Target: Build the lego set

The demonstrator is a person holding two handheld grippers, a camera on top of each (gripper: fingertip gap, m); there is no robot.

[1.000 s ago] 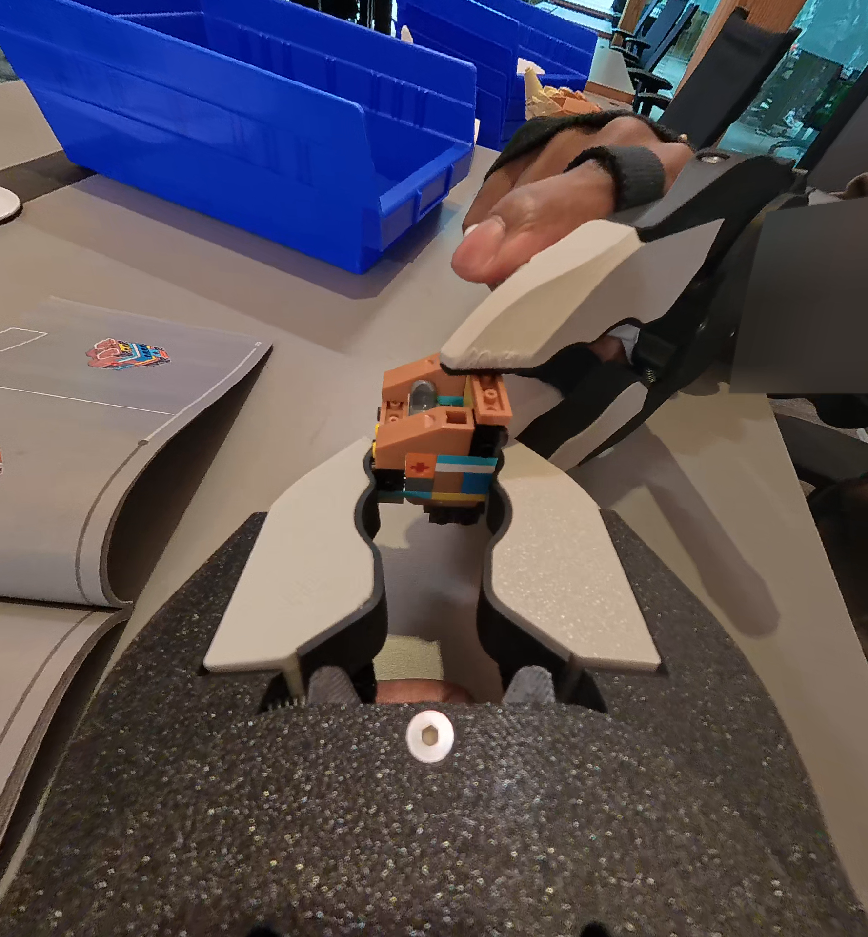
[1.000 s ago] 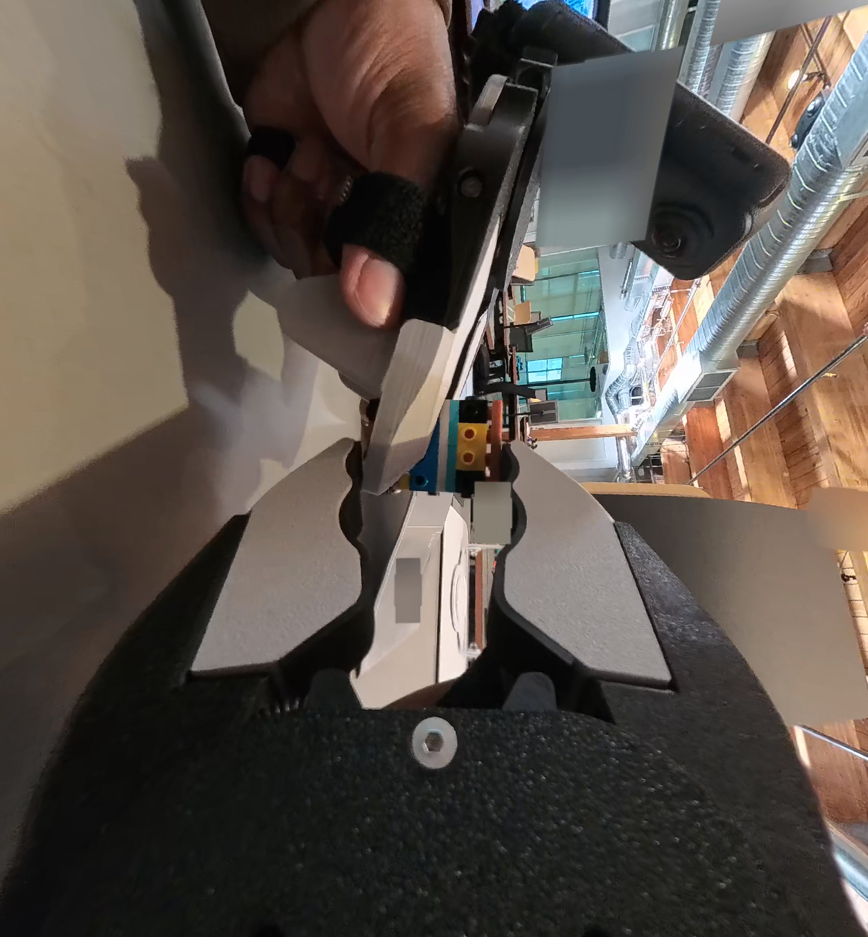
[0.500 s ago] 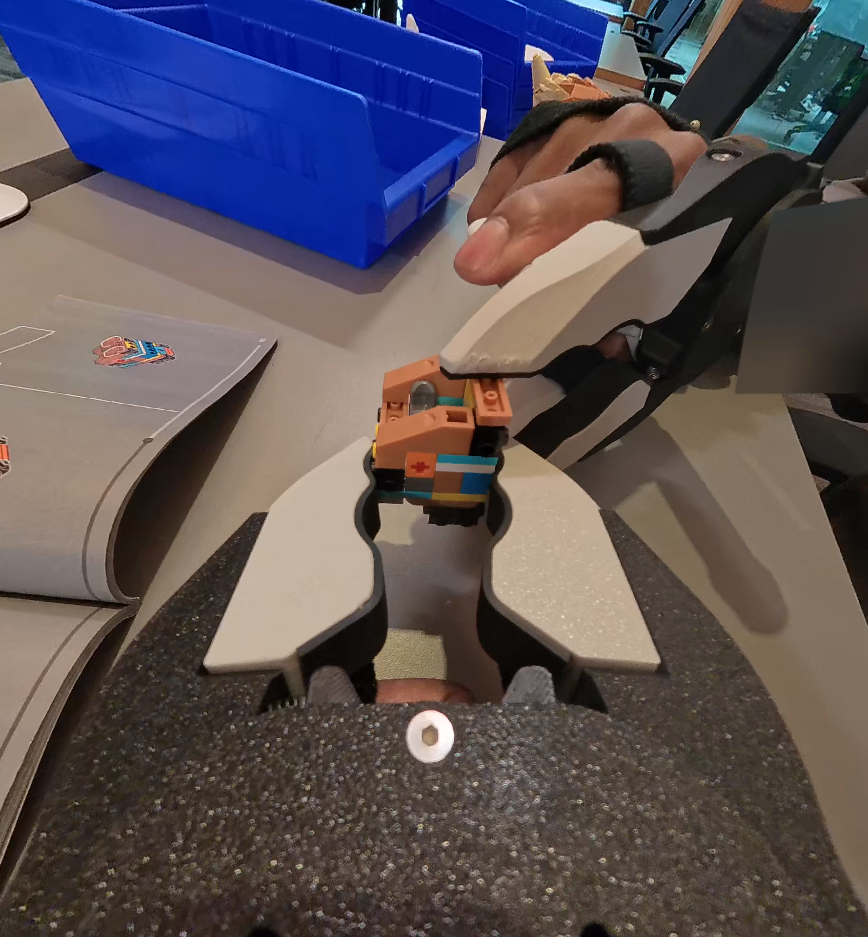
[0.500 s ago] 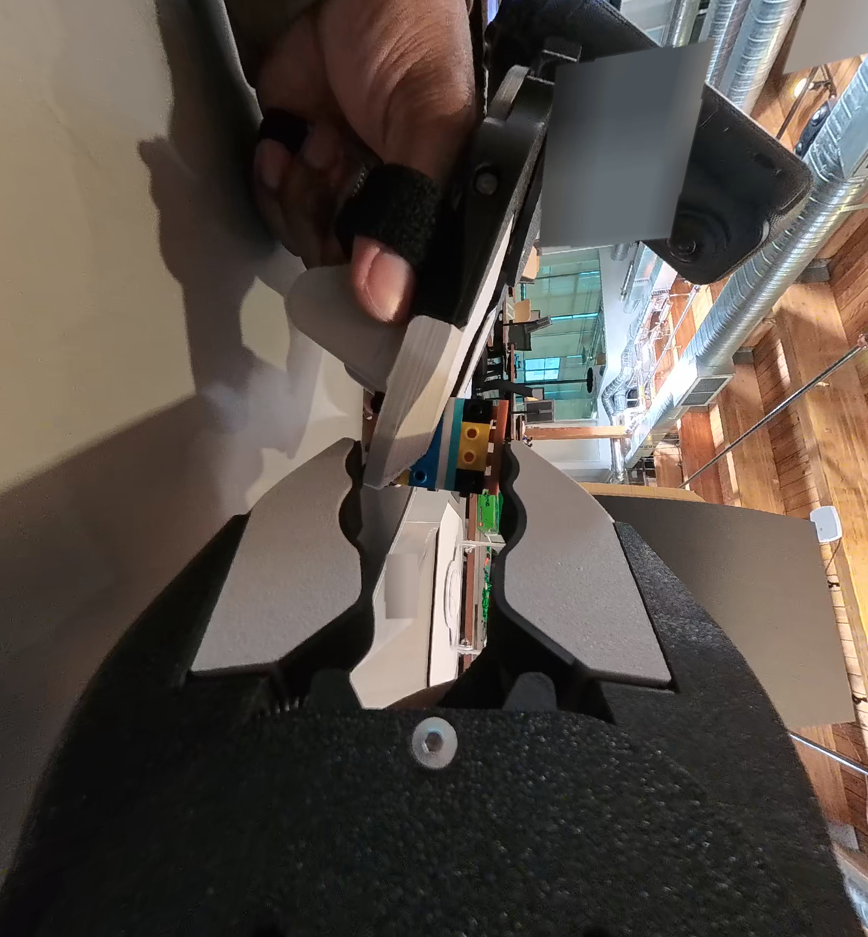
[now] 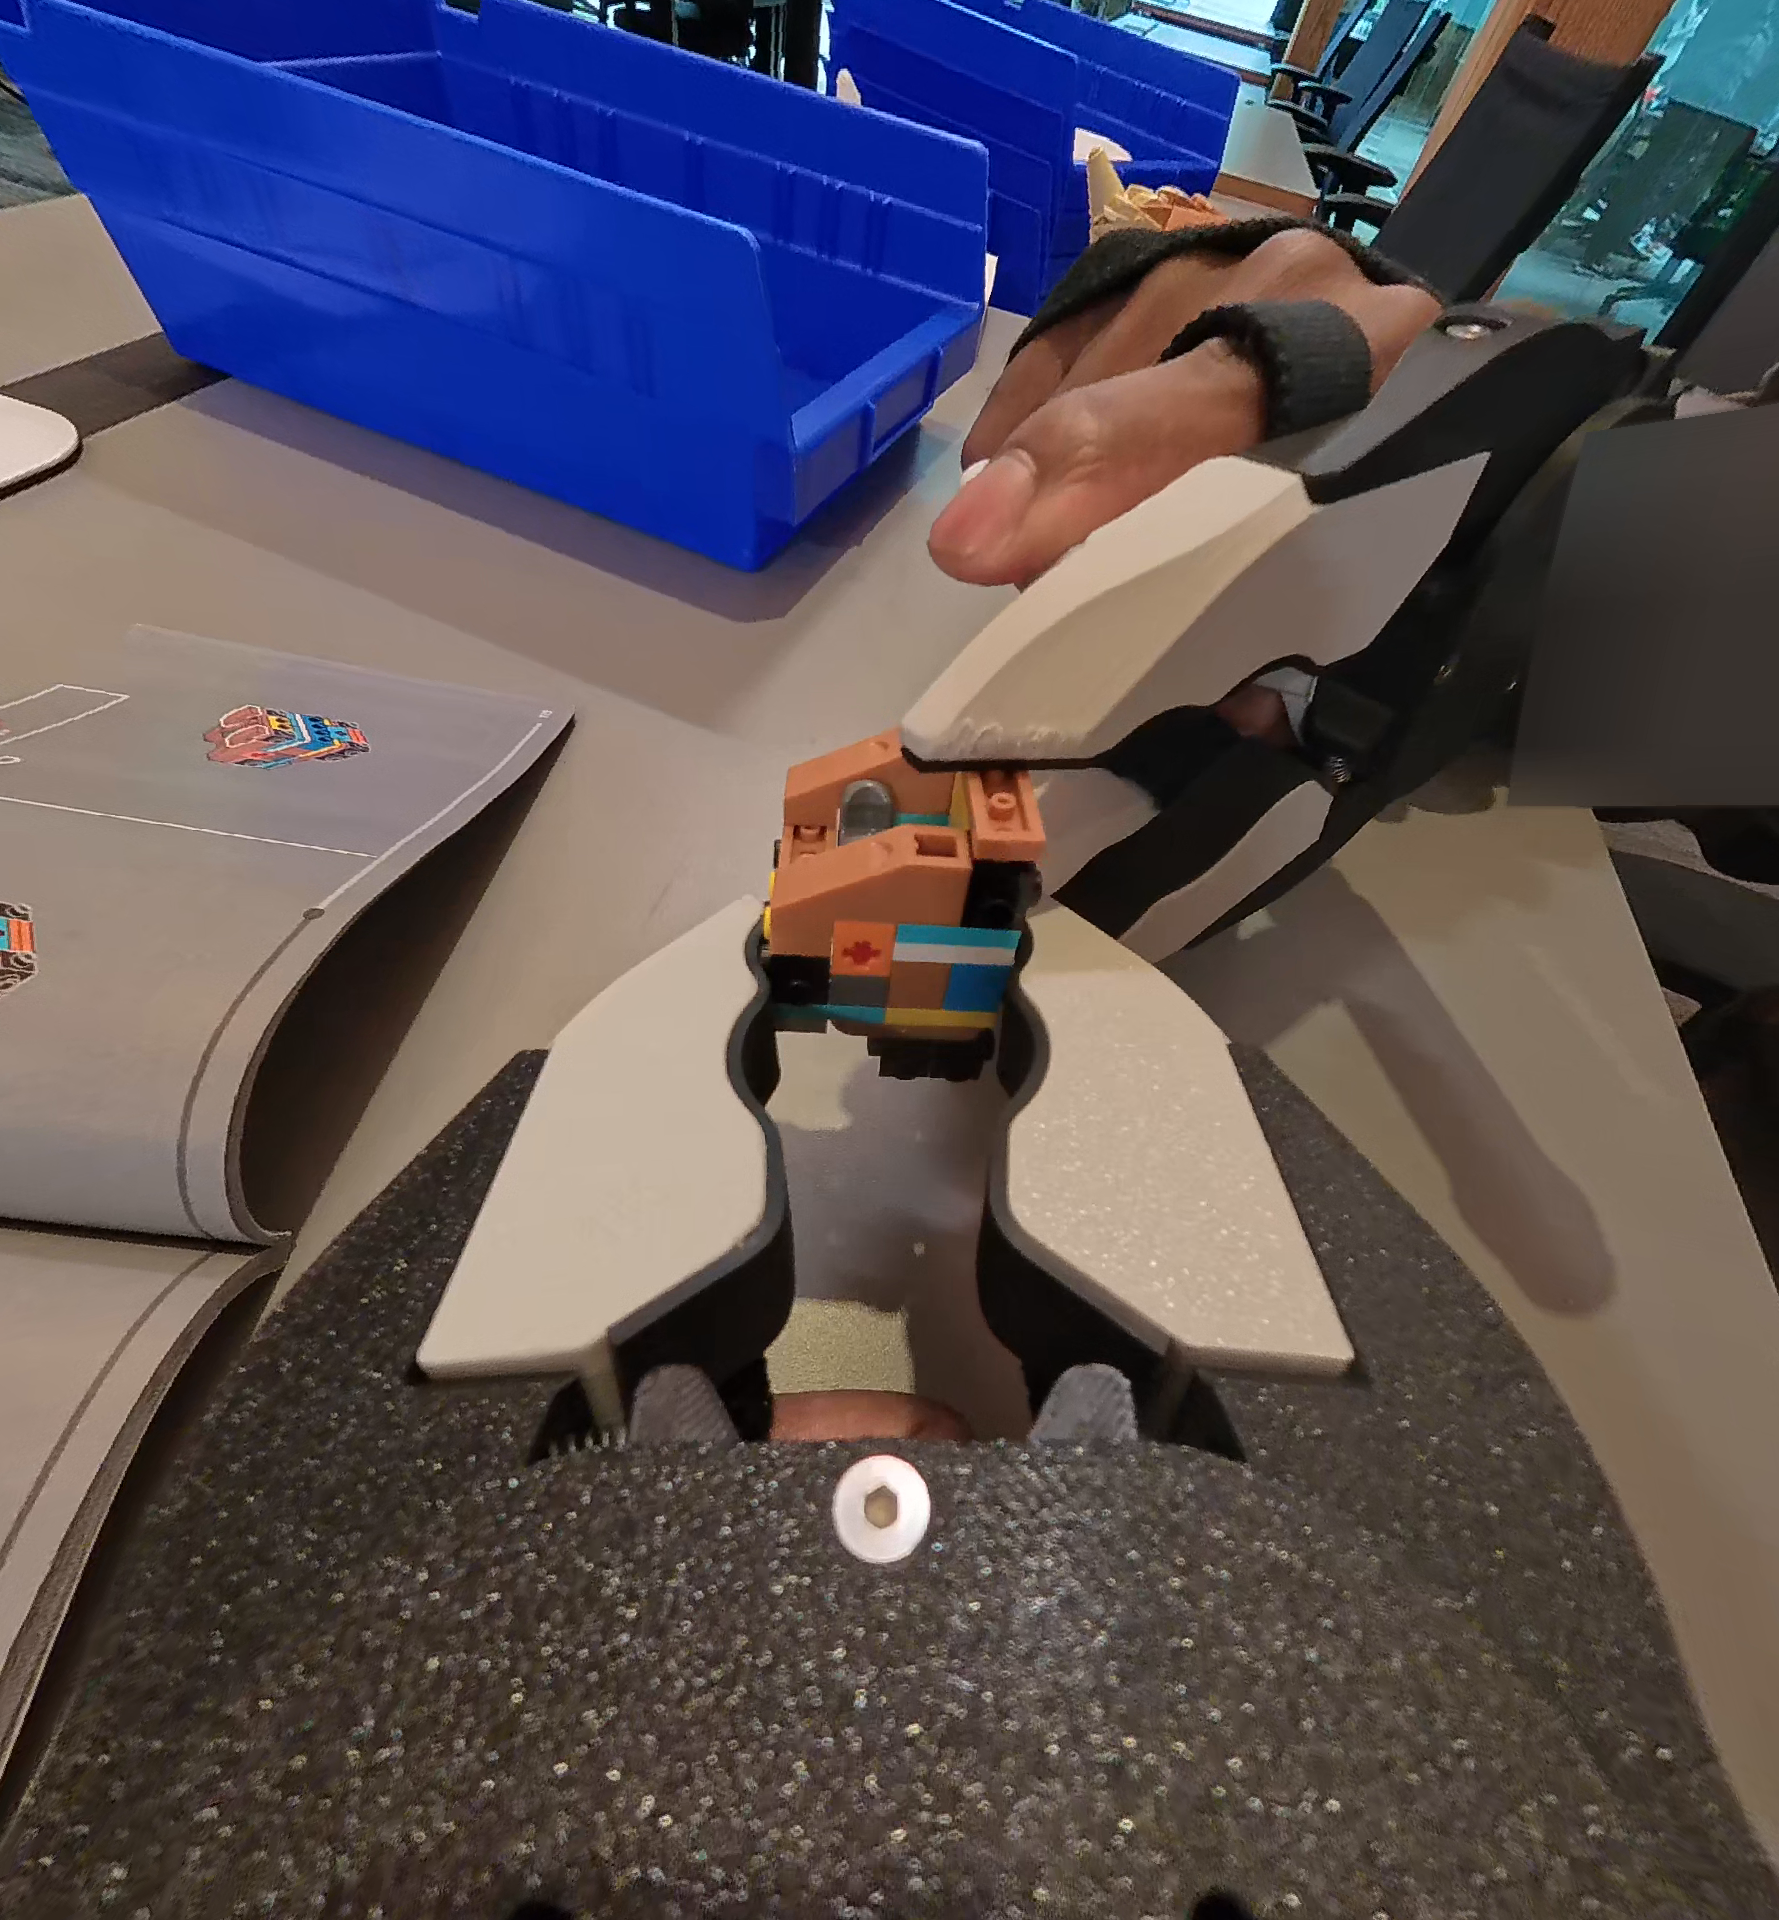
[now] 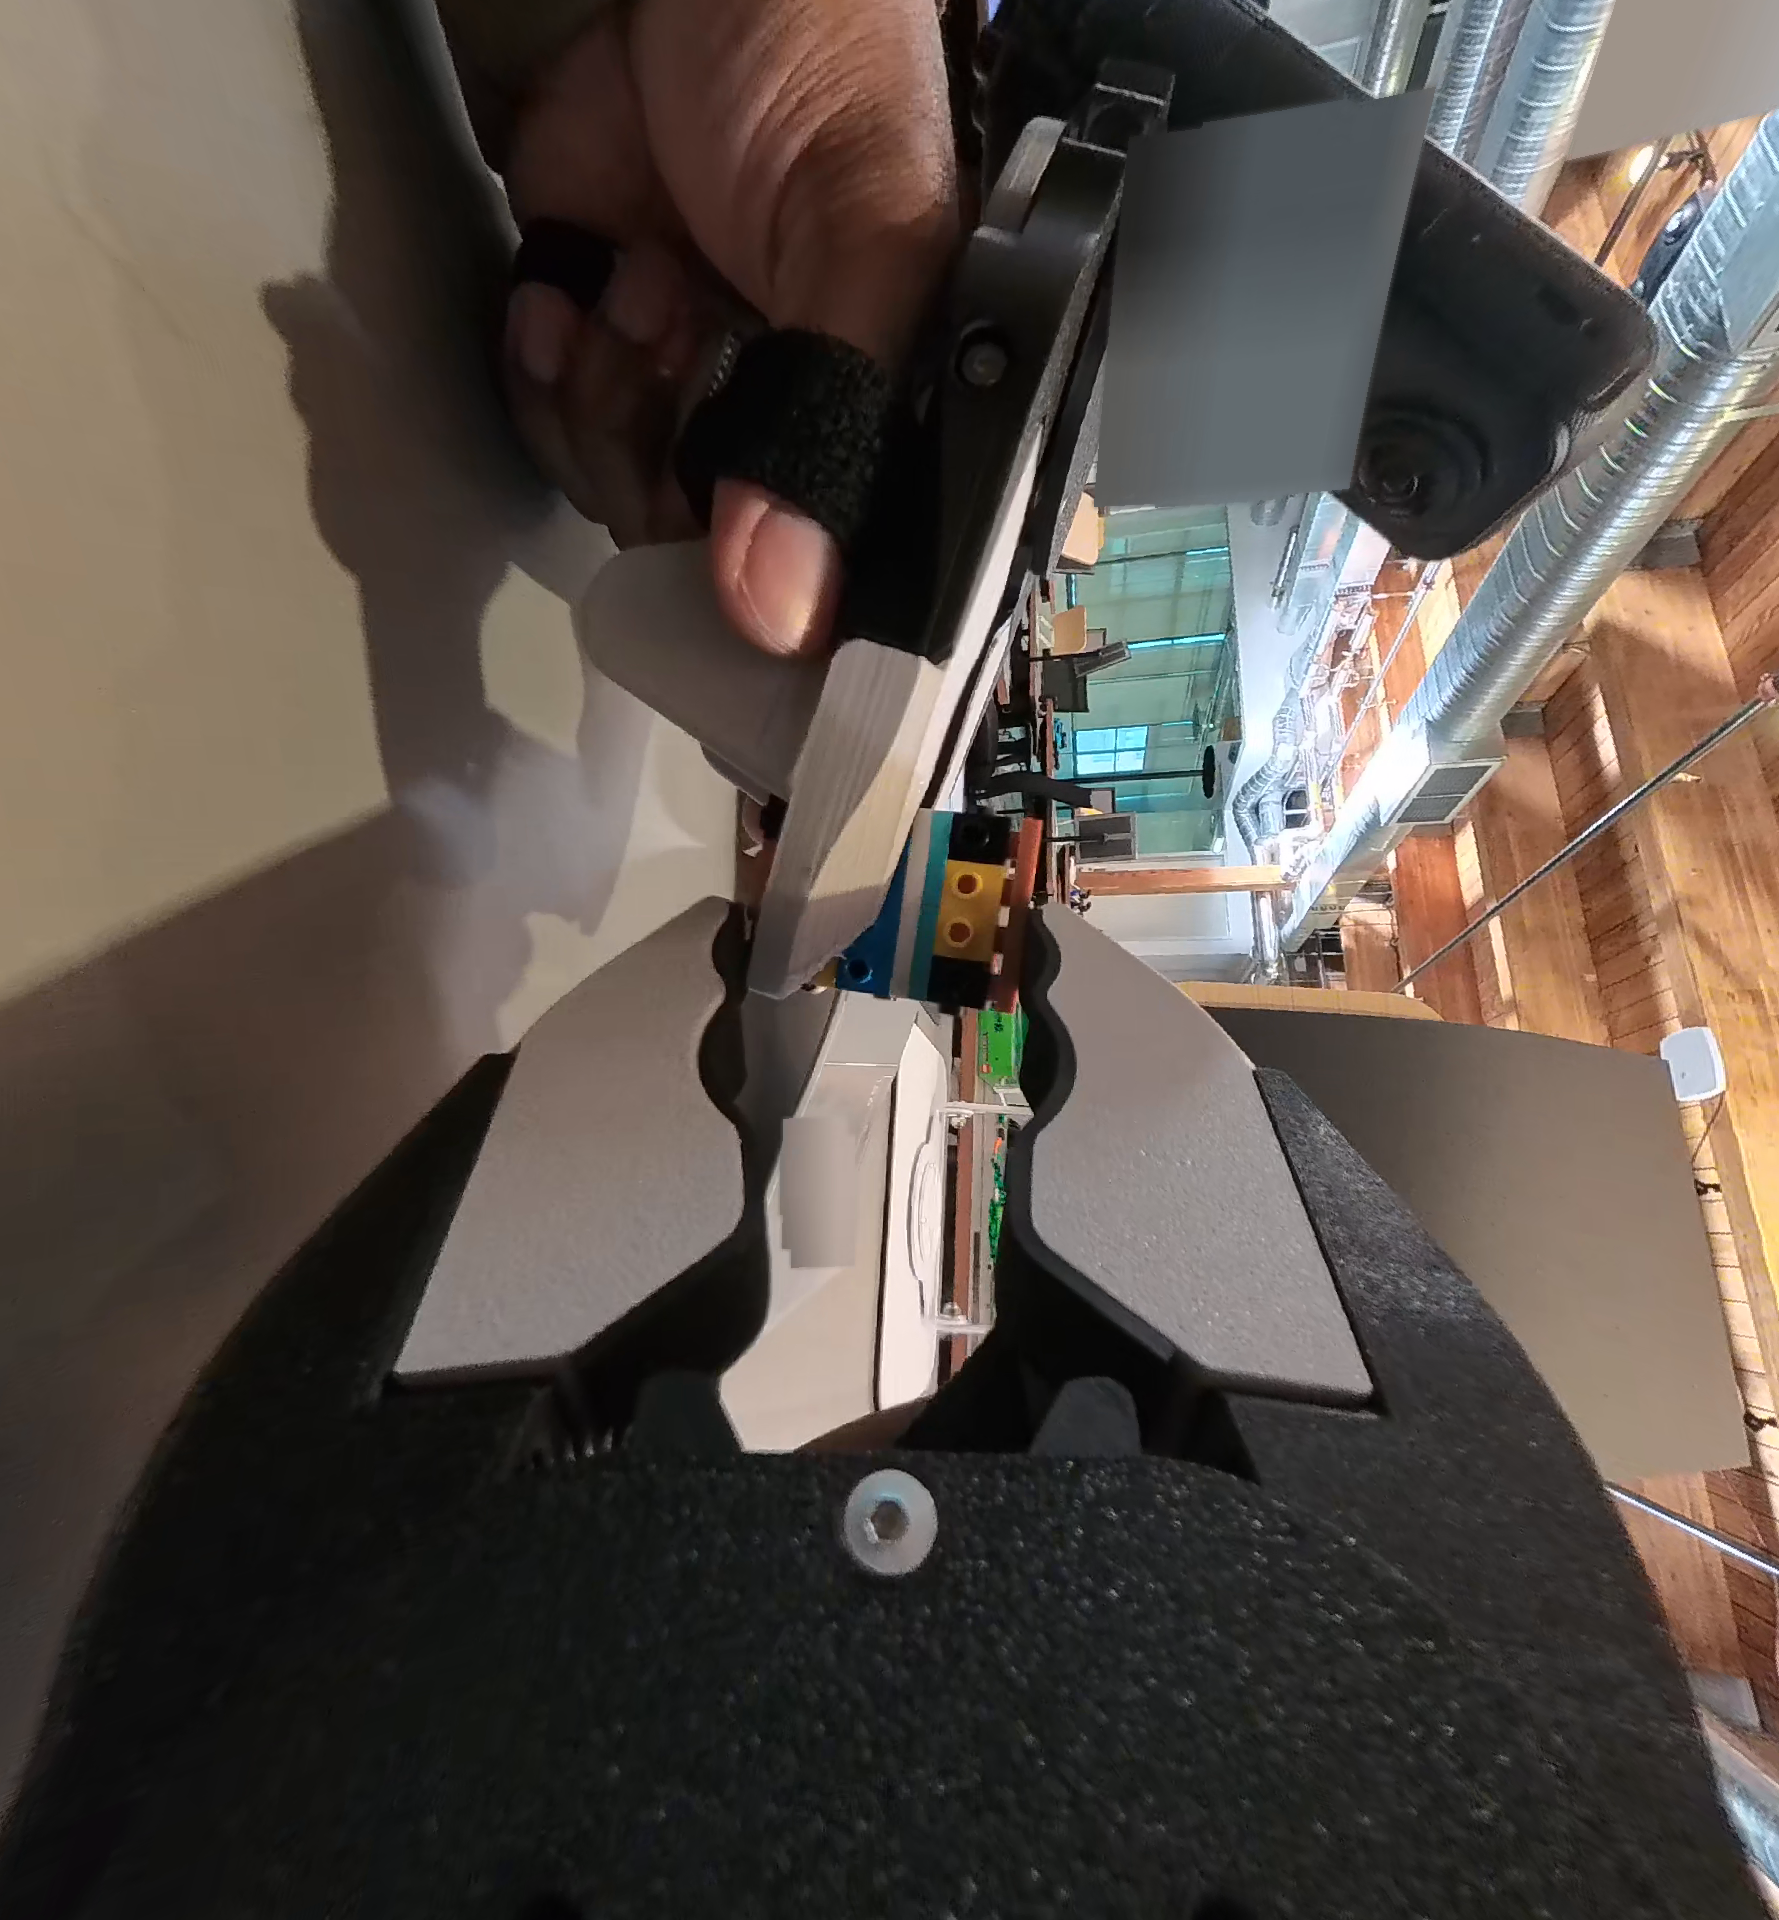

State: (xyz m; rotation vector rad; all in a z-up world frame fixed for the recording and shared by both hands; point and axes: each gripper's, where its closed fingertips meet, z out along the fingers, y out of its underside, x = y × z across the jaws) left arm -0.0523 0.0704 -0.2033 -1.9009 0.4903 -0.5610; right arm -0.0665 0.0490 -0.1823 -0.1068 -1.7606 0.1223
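Left wrist view showed a small lego model [image 5: 890, 914], mostly orange-brown with blue, teal, yellow and black bricks, raised clear of the grey table [image 5: 656, 623]. The left gripper [image 5: 890, 997] had its two grey fingers closed partway onto the model's lower sides, clamping it, probably to hold it steady as a base. From the right, the right gripper [image 5: 1010, 800] reached in: one finger lay on the model's top edge and the other sat lower, behind the model. In the right wrist view the model [image 6: 952, 914] sat between that gripper's fingertips, with the left gripper's finger [image 6: 843, 831] crossing in front; the right-hand finger touched the brown edge, but whether both fingers gripped could not be told. This looked like pressing or seating a brick on top while the other gripper braced the model. To the left lay an open instruction booklet [image 5: 137, 883], likely kept in sight for reference. Beyond stood blue bins [image 5: 552, 260], presumably for parts.
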